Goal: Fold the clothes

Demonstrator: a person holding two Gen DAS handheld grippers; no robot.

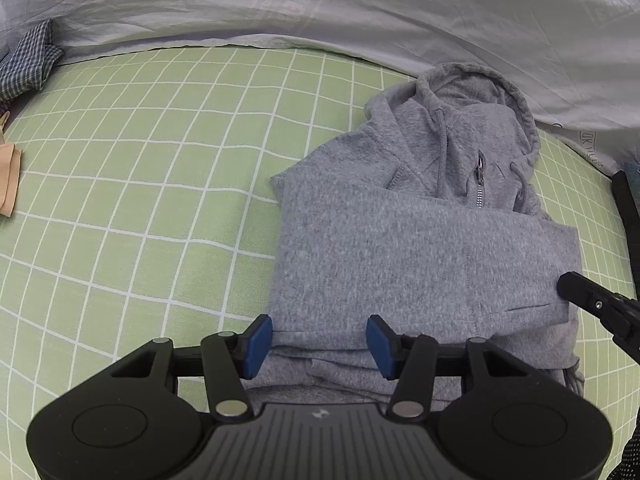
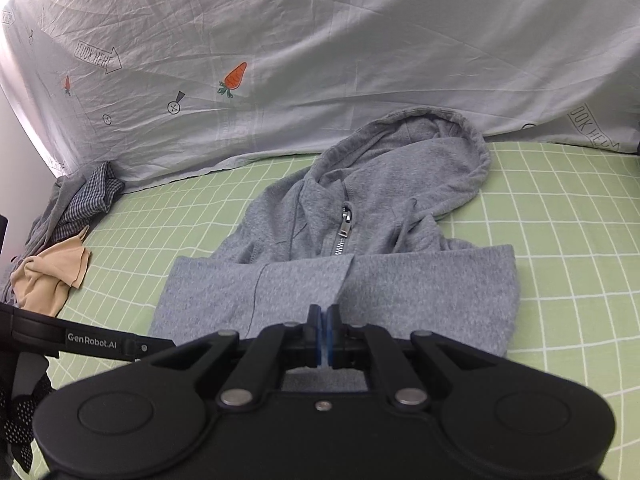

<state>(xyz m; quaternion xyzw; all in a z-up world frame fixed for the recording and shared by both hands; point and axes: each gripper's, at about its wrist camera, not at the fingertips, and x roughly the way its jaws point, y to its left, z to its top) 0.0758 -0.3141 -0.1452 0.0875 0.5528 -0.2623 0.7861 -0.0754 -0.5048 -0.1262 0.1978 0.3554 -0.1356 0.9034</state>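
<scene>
The grey fleece zip hoodie lies folded on the green checked sheet, hood toward twelve o'clock; left gripper half-wide over its hem — empty; right gripper pinched shut, holding nothing.

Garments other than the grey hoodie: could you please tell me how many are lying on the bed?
3 that I can tell apart, all piled at the bed's far left edge: a checked shirt, a beige garment in front of it, and a grey garment beneath; more may be hidden.
</scene>
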